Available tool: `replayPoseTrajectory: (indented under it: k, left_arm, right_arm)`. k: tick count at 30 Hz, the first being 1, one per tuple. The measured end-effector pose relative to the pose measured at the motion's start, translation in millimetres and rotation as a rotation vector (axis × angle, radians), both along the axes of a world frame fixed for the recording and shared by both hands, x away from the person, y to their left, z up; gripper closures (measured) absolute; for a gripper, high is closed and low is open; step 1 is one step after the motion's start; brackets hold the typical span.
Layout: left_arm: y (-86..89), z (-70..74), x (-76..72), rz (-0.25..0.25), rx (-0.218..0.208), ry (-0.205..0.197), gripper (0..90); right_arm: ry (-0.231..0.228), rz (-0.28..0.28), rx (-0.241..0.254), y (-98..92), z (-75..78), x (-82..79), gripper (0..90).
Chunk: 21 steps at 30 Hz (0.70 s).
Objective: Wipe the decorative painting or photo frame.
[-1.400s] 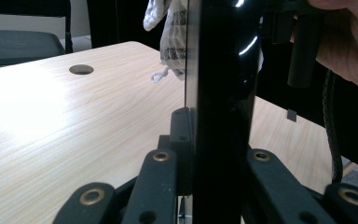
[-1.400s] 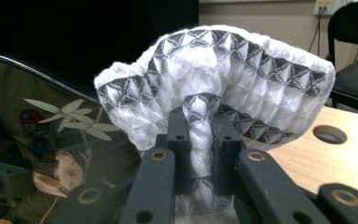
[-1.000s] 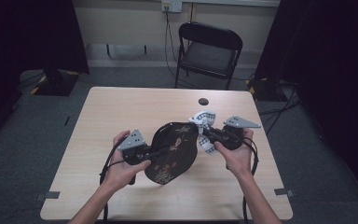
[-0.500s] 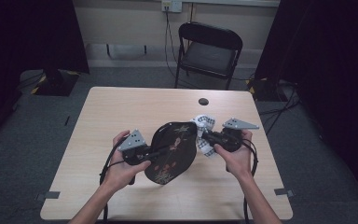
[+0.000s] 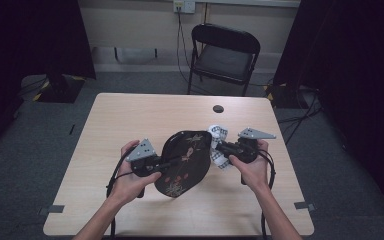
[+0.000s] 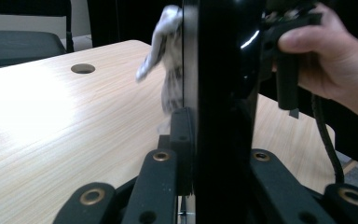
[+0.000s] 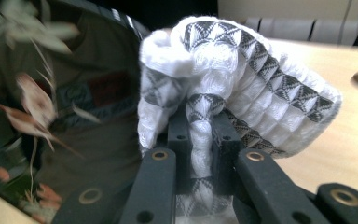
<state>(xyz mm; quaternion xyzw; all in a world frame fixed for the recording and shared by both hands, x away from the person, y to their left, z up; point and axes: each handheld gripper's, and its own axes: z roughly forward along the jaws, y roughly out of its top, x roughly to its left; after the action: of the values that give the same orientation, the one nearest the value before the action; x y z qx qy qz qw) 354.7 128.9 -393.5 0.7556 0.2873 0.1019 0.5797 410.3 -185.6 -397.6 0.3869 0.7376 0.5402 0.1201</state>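
Observation:
A black lacquered oval tray (image 5: 185,162) with a flower pattern is held tilted above the table, its painted face toward me. My left gripper (image 5: 167,164) is shut on the tray's left rim; in the left gripper view the tray's edge (image 6: 219,93) stands upright between the jaws. My right gripper (image 5: 219,148) is shut on a white cloth (image 5: 219,145) with a black triangle pattern and holds it against the tray's right edge. In the right gripper view the bunched cloth (image 7: 233,79) rises from the jaws beside the glossy tray face (image 7: 60,107).
The wooden table (image 5: 130,120) has a round cable hole (image 5: 218,108) near its far edge. A black folding chair (image 5: 222,55) stands behind the table. Dark curtains hang at both sides, and cables lie on the floor at the right.
The tray and both grippers have shifted only slightly; the cloth stays at the tray's right rim. Both grips are unchanged.

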Motion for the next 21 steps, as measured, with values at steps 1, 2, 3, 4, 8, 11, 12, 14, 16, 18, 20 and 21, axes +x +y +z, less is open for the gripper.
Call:
replayPoseTrajectory:
  k: [1, 2, 3, 4, 8, 11, 12, 14, 16, 18, 20, 21]
  left_arm:
    - [-0.4, 0.0, 0.2, 0.000, 0.000, -0.001, 80.5]
    - [-0.6, 0.0, 0.2, 0.000, -0.001, 0.000, 80.6]
    - [-0.5, -0.1, 0.2, -0.001, -0.002, 0.001, 80.6]
    - [0.1, 0.0, 0.2, -0.002, 0.001, 0.002, 80.6]
    - [-0.3, -1.3, 0.0, 0.001, -0.013, 0.001, 80.6]
    - [-0.2, -1.4, -0.1, 0.002, -0.015, 0.003, 80.6]
    - [0.0, -1.4, 0.0, 0.001, -0.015, 0.003, 80.6]
    - [-0.3, -1.3, 0.0, 0.003, -0.015, 0.004, 80.6]
    - [-0.4, -1.4, 0.3, 0.004, -0.014, 0.004, 80.6]
    - [-0.3, -1.7, 0.6, 0.004, -0.021, 0.012, 80.4]
    - [-0.4, -1.8, 0.9, 0.007, -0.020, 0.010, 80.5]
    - [-0.6, -1.8, 0.6, 0.008, -0.019, 0.008, 80.5]
  right_arm:
    - [0.017, 0.006, 0.001, 0.0, -3.6, 1.5, 82.0]
    - [0.033, 0.011, -0.004, 0.7, -7.1, 3.0, 82.0]
    - [0.033, 0.011, -0.009, 0.7, -8.4, 3.5, 82.0]
    - [0.024, 0.006, -0.005, 1.2, -8.7, 3.7, 81.9]
    - [-0.048, -0.022, 0.035, -0.9, 1.9, 1.1, 81.9]
    - [-0.060, -0.018, 0.045, -1.9, 4.8, -0.5, 81.8]
    - [-0.037, -0.004, 0.023, -1.4, 2.0, 0.8, 81.8]
    - [-0.006, 0.019, 0.004, -1.1, -4.9, 3.0, 81.9]
    - [0.049, 0.047, -0.014, 0.7, -13.5, 5.8, 82.0]
    - [0.062, 0.052, -0.032, 2.3, -18.0, 6.8, 82.2]
    - [0.078, 0.038, -0.085, 6.5, -26.0, 7.7, 82.2]
    - [0.076, 0.036, -0.075, 6.3, -26.4, 8.0, 82.2]
